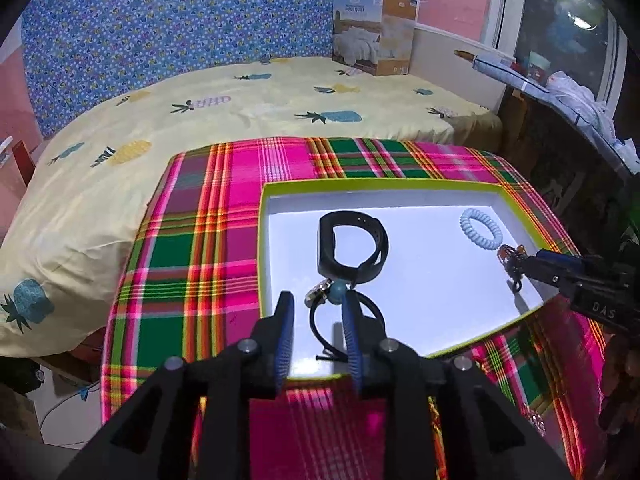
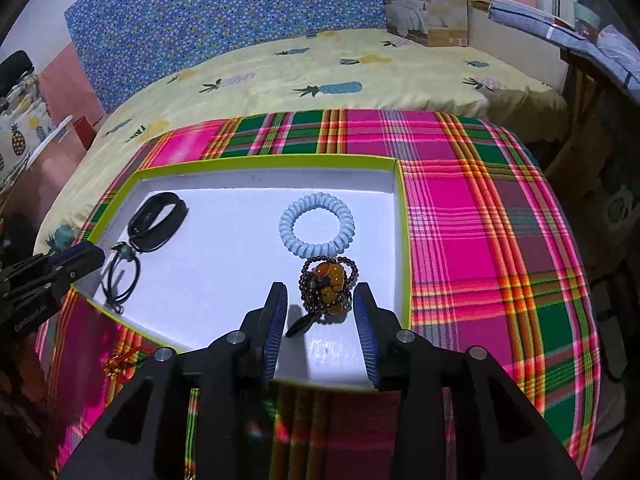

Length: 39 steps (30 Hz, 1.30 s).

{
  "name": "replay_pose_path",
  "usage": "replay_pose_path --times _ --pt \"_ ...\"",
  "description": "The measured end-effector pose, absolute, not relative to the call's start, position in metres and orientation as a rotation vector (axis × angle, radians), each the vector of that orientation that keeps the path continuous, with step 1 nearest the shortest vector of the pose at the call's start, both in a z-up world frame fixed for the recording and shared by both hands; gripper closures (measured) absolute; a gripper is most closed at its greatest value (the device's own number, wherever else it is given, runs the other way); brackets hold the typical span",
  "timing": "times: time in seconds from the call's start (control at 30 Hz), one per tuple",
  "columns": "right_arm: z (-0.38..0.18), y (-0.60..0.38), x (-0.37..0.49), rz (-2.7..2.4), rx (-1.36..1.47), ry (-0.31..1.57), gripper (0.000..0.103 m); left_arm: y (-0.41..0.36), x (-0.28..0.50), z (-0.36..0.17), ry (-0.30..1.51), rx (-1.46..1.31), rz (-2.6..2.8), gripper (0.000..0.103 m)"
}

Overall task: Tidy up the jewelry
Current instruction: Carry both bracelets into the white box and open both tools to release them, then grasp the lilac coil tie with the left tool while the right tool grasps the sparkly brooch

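A white tray with a green rim (image 1: 280,190) (image 2: 402,208) sits on a plaid cloth. In it lie a black wristband (image 1: 352,246) (image 2: 158,220), a black cord necklace with a teal bead (image 1: 338,290) (image 2: 124,264), a pale blue coil hair tie (image 1: 480,227) (image 2: 316,224) and a dark bead bracelet with an amber pendant (image 2: 328,290) (image 1: 510,254). My left gripper (image 1: 316,298) (image 2: 86,256) is open over the cord necklace. My right gripper (image 2: 320,294) (image 1: 514,264) is open, its fingers on either side of the bead bracelet.
The plaid cloth (image 1: 192,248) (image 2: 480,216) covers a table in front of a bed with a yellow pineapple sheet (image 1: 240,104). A small gold and red trinket (image 2: 118,364) lies on the cloth near the tray's front. A cardboard box (image 1: 374,32) stands at the bed's far end.
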State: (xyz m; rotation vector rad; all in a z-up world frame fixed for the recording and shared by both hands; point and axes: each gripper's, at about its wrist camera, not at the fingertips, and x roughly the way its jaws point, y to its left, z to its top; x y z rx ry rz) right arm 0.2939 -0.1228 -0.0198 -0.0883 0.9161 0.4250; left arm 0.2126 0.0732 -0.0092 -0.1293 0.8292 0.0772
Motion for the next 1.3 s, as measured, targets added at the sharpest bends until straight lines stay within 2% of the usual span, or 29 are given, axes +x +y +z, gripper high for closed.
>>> replay_pose_path --times 0.47,0.9,1.3 --pt "0.020 -0.143 0.197 0.446 -0.077 0.804 0.068 0.052 0.136 0.016 0.768 -0.100 0.031 0.077" --pt "0.018 -0.158 0.121 0.454 -0.047 0.782 0.068 0.031 0.065 0.012 0.765 -0.109 -0.007 0.077" --pt "0.006 -0.160 0.095 0.466 -0.029 0.803 0.068 0.011 0.047 0.007 0.774 -0.101 -0.073 0.077"
